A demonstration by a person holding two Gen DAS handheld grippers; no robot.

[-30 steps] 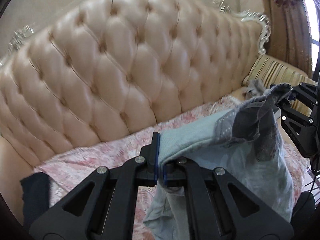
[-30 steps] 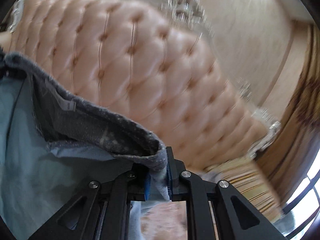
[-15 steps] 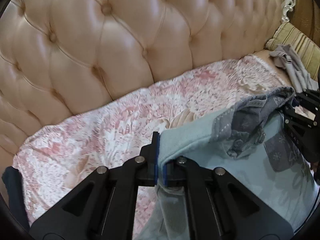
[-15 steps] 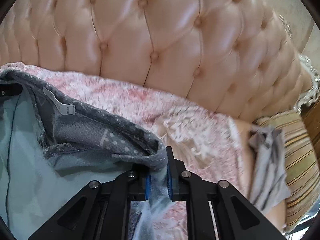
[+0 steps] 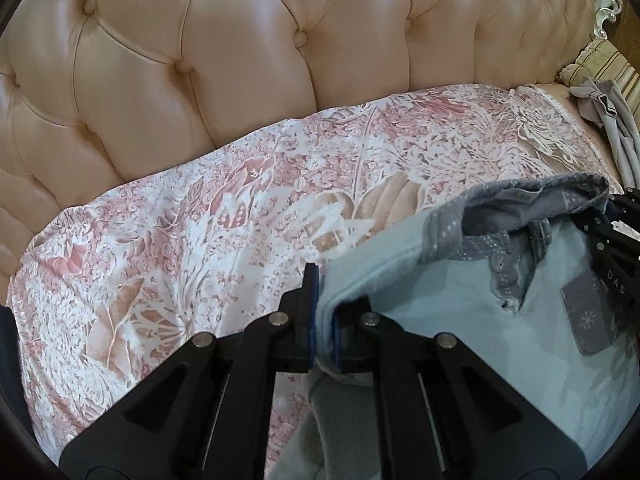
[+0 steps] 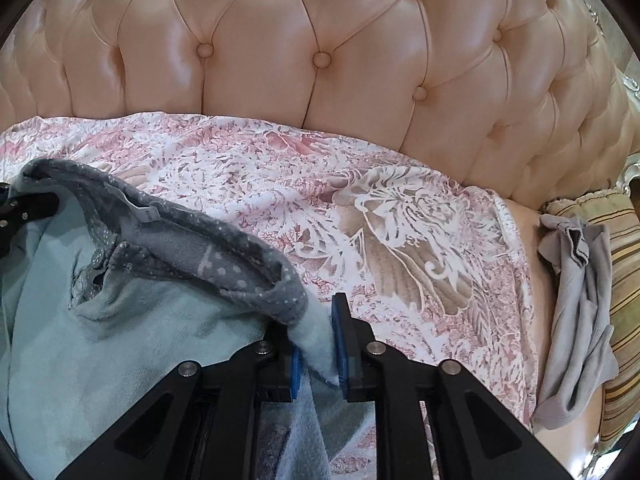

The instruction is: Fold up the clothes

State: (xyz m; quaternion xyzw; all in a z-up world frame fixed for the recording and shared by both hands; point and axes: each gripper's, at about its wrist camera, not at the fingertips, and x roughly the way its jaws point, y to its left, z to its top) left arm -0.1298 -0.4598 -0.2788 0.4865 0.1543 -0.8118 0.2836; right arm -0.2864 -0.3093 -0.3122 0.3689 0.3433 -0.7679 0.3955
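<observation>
Lying between both jaws, light-blue shirt shoulders

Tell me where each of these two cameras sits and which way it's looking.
Left wrist: sits on the left gripper, looking down along its jaws at the pale blue shirt on the floral bedspread; the right gripper shows at the right edge.
Right wrist: sits on the right gripper, facing the headboard; the left gripper shows at the left edge.
Shared: shirt, bedspread, headboard, grey garment on the striped pillow.
</observation>
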